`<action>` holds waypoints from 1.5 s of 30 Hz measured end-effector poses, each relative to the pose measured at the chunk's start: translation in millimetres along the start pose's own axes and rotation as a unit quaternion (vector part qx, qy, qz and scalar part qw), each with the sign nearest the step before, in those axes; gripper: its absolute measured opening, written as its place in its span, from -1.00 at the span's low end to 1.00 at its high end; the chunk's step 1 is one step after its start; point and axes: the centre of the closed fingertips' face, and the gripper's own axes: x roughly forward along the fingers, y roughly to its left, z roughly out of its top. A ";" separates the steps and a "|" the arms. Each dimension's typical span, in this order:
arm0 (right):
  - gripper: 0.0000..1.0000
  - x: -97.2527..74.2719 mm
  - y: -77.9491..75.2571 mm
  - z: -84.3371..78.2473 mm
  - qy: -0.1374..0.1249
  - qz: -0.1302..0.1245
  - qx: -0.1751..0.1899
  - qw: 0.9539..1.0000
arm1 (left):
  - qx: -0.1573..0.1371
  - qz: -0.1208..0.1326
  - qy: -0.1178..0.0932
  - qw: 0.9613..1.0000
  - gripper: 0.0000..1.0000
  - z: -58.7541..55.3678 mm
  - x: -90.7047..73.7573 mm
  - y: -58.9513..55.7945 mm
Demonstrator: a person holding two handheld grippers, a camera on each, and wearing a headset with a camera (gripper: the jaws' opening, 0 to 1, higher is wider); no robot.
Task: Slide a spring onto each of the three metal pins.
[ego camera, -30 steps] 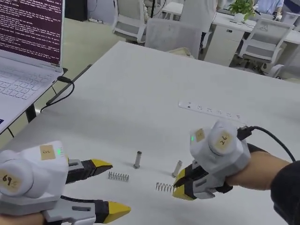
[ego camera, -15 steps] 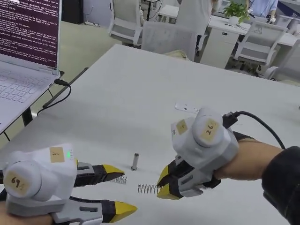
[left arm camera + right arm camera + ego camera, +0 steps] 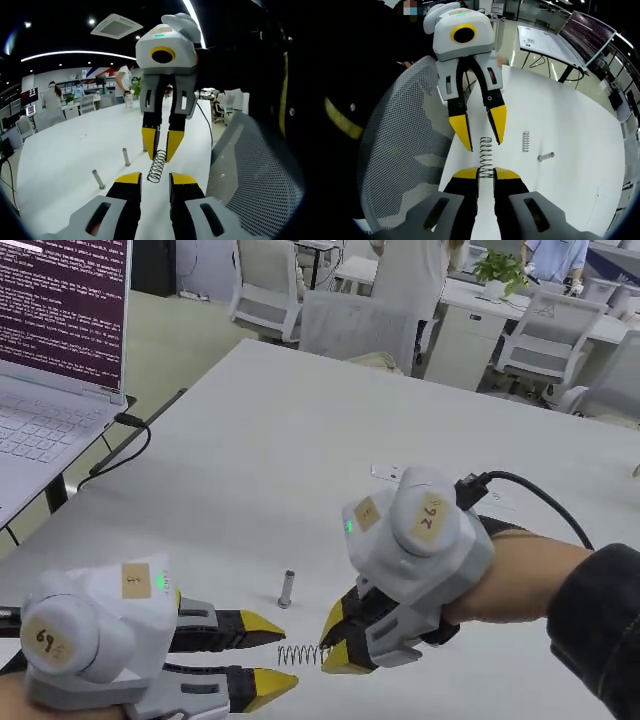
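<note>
The right gripper jaws pinch one spring end, hiding it; left gripper jaws gape around the other.

Office: laptop, desks, mesh chairs

Reference: the white rectangular worktable.

- Left of the table, on a separate surface: an open silver laptop, its screen showing pale text on dark purple.
- Along the table's left edge: a black cable plugged into the laptop's side.
- On the table, right of centre: a flat white power strip, partly hidden.
- Beyond the table's far edge: grey office chairs, a white desk and a green potted plant.
- At the table's near edge: a grey mesh chair back.
</note>
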 end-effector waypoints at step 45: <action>-0.86 -22.2 5.1 45.5 -0.044 -0.009 -0.032 0.998 | 0.018 -0.005 -0.001 1.000 -0.95 1.6 0.0 -1.6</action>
